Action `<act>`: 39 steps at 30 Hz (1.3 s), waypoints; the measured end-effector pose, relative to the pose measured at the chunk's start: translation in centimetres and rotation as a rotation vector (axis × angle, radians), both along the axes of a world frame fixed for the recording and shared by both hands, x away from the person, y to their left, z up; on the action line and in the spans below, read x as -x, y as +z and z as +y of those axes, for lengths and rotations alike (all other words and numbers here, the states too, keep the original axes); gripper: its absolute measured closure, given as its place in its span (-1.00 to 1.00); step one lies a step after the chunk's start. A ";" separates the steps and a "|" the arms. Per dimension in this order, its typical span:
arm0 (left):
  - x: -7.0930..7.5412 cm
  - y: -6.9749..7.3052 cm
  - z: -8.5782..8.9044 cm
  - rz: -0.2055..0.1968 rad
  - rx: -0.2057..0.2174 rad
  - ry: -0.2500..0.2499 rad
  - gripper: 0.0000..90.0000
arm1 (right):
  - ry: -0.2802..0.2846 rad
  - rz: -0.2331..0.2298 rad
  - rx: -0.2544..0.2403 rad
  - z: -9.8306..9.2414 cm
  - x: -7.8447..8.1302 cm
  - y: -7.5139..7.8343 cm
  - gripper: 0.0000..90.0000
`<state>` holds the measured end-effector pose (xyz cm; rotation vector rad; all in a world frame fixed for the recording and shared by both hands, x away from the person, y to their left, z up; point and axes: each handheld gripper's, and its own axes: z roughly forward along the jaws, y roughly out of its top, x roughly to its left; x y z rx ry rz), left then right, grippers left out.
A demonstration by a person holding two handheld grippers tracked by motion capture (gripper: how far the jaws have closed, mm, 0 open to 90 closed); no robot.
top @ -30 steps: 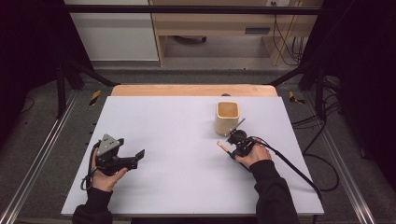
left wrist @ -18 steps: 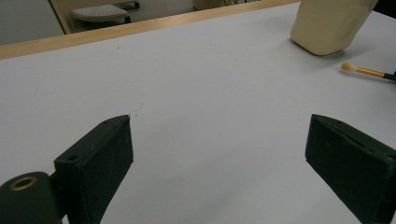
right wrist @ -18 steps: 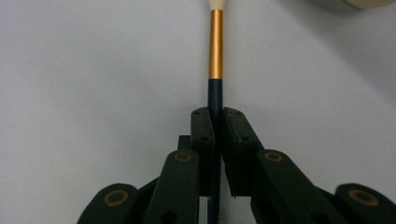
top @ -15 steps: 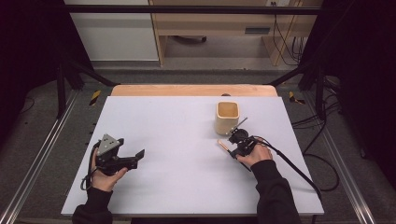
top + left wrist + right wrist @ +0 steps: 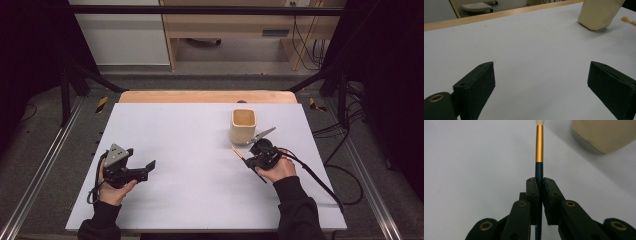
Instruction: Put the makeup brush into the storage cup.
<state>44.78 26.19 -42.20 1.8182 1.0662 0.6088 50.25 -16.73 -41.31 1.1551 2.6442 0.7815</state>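
My right gripper [image 5: 250, 160] [image 5: 540, 185] is shut on a thin brush [image 5: 236, 150] [image 5: 539, 145] with a dark handle, a gold ferrule and a pale tip. It holds the brush just above the white table [image 5: 190, 130], tip pointing to the far left. A cream cup [image 5: 243, 126] [image 5: 604, 133] stands upright right behind it. My left gripper [image 5: 141, 158] [image 5: 544, 85] rests low at the table's left side, open, with nothing between its jaws. In the left gripper view the cup [image 5: 599, 13] and the brush tip [image 5: 627, 20] sit at the far right.
A wooden strip [image 5: 205, 97] runs along the table's far edge. Metal rails [image 5: 45, 165] flank both sides. Behind the table stand a wooden bench [image 5: 225, 25] and cables [image 5: 310, 30]. The right gripper's cable [image 5: 315, 177] trails across the table's right side.
My right gripper has lifted a little with the brush still in it. The left gripper has stayed where it was.
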 end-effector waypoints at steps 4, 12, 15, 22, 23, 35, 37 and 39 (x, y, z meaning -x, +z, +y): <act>0.1 0.1 -0.1 -0.002 0.006 -0.001 -0.84 | 0.011 -0.028 -0.045 -0.1 0.7 0.5 0.86; 0.4 0.3 -0.8 -0.013 0.024 -0.015 -0.84 | 0.054 -0.137 -0.181 -0.3 2.7 1.2 0.86; 0.5 0.4 -1.1 -0.015 0.035 -0.022 -0.84 | 0.051 -0.162 -0.211 -0.3 3.2 1.2 0.86; 0.9 0.6 -1.9 -0.018 0.069 -0.037 -0.84 | 0.067 -0.227 -0.276 0.0 4.3 1.1 0.86; 0.9 0.6 -1.9 -0.018 0.069 -0.037 -0.84 | 0.067 -0.227 -0.276 0.0 4.3 1.1 0.86; 1.6 0.9 -4.1 -0.021 0.121 -0.059 -0.83 | 0.059 -0.290 -0.362 0.7 5.0 0.7 0.86; 1.7 1.0 -4.3 -0.028 0.131 -0.056 -0.83 | 0.063 -0.296 -0.364 0.8 5.0 0.5 0.86; 1.8 1.1 -4.5 -0.032 0.152 -0.054 -0.82 | 0.062 -0.299 -0.371 1.0 5.0 0.4 0.86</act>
